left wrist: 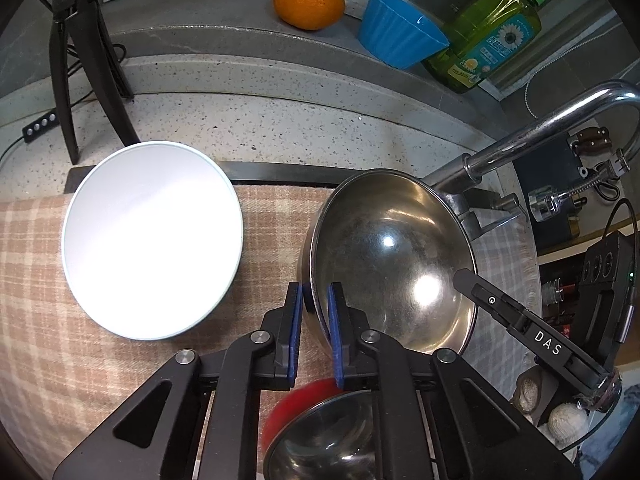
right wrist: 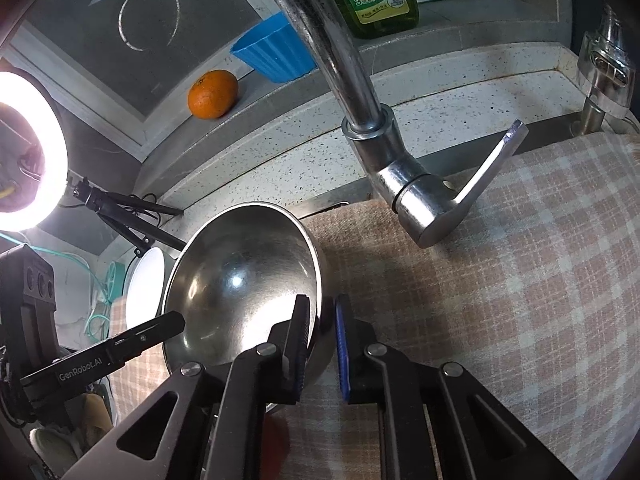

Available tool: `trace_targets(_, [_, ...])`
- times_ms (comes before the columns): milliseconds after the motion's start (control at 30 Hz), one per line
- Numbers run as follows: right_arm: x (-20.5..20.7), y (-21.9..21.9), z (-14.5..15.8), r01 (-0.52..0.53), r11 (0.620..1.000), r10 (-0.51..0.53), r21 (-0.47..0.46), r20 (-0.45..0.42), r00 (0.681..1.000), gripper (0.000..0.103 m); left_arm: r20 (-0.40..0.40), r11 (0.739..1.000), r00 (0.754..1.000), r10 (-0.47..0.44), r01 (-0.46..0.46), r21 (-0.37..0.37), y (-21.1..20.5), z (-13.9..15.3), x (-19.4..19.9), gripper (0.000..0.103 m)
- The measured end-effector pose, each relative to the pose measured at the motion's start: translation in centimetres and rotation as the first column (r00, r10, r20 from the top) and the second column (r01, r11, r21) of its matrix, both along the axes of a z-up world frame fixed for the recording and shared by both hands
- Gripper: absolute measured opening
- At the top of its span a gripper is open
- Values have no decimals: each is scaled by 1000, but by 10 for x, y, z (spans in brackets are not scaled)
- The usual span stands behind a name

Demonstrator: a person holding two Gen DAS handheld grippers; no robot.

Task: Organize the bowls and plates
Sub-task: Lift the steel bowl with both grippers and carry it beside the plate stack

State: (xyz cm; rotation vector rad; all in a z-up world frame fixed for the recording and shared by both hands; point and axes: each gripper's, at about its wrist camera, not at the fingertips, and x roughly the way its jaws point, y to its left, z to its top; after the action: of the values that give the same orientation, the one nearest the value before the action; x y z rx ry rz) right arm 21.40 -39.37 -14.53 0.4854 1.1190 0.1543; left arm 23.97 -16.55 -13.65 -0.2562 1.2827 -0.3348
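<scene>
Both grippers point steeply down at one steel bowl (left wrist: 394, 264), which is tilted on the checked cloth (left wrist: 36, 280) that covers the table.

The left gripper (left wrist: 317, 300) comes in from 6 o'clock in its own view. Its fingers (left wrist: 295, 312) are nearly closed and pinch the bowl's rim at the 8 o'clock side, one blue pad outside the wall and one inside.

The right gripper (right wrist: 323, 320) also enters from 6 o'clock in its view, and its fingers (right wrist: 343, 344) pinch the rim at the bowl's 4 o'clock side in the same way. So the bowl is held at two opposite edges.

A white plate (left wrist: 152, 240) lies on the cloth at 9 o'clock from the bowl, close to it but apart. Below the left gripper there is a second steel bowl (left wrist: 320, 440), with something red (left wrist: 296, 400) beside it, blurred.

The chrome faucet (right wrist: 360, 100) stands behind the bowl at 1 o'clock. On the ledge beyond it are an orange (left wrist: 309, 2), a blue cup (left wrist: 400, 28) and a green soap bottle (left wrist: 492, 36).
</scene>
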Motion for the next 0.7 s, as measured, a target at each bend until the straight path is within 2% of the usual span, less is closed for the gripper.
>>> trace_targets(300, [-3, 0, 11, 9, 1000, -9, -5, 12, 1000, 11, 9, 1000, 1000, 10, -10, -19, 3, 7, -2, 11])
trace_targets(700, [-15, 2, 45, 10, 1000, -10, -3, 65, 998, 11, 71, 999, 997, 6, -3, -38, 10, 40, -15, 11])
